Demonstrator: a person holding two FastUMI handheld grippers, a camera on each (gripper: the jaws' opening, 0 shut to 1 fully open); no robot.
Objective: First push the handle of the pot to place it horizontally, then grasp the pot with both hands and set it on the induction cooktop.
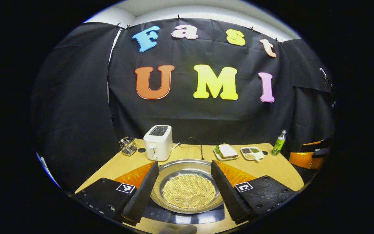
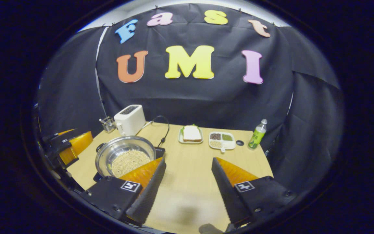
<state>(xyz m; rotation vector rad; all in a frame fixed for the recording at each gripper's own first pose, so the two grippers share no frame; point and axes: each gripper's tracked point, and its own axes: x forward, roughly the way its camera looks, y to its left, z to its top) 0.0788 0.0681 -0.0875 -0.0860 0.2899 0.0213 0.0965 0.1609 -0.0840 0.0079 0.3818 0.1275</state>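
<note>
The shiny round steel pot, its bottom covered with pale yellow beans, already sits on the flat black induction cooktop at the near edge of the pale wooden surface. I judge the placing done; what remains is to draw both tools clear without nudging the pot. The left tool hangs spread wide, its ribbed fingers either side of the pot, apart from it as far as I can tell. The right tool is spread too, over bare wood beside the pot. Behind stand a white boxy toaster, a sandwich plate and a green plastic bottle.
</note>
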